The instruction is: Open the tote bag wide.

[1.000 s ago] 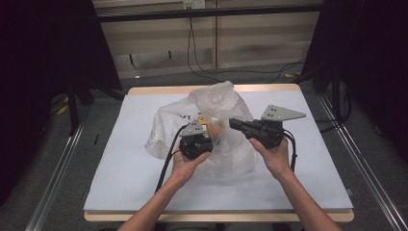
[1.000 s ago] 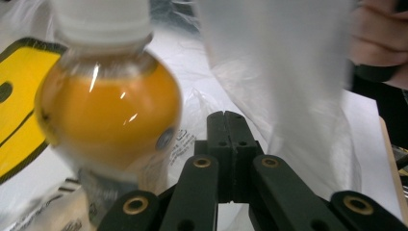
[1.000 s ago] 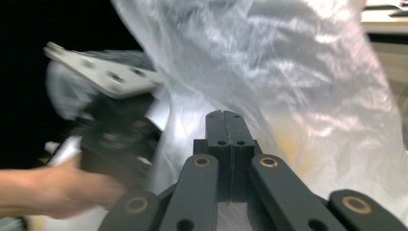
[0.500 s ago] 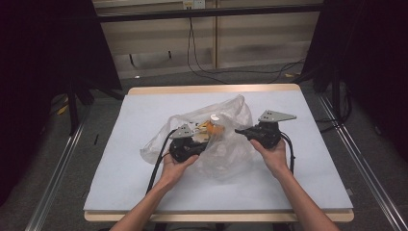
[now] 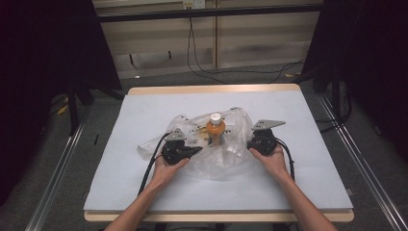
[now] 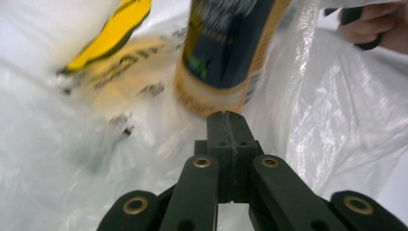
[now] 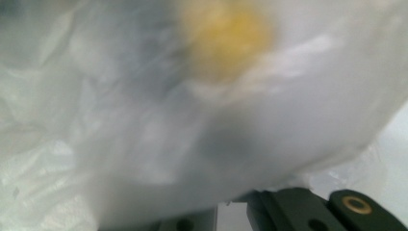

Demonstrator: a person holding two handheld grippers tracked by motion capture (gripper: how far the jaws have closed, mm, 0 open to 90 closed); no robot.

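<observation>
My left gripper (image 5: 193,150) low on my left, jaws shut, pointing inward. My right gripper (image 5: 250,144) opposite, jaws shut too. Both forearms stretched forward, hands apart.

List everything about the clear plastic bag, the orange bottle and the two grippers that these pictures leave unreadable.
- Orange bottle with white cap: label text blurred in the left gripper view; top cut off by the upper edge.
- Right gripper: jaw tips hidden behind the clear plastic bag in the right gripper view.
- Left gripper: jaws shut; whether plastic is pinched cannot be told.
- Yellow-printed item inside the bag: blurred, identity unclear.
</observation>
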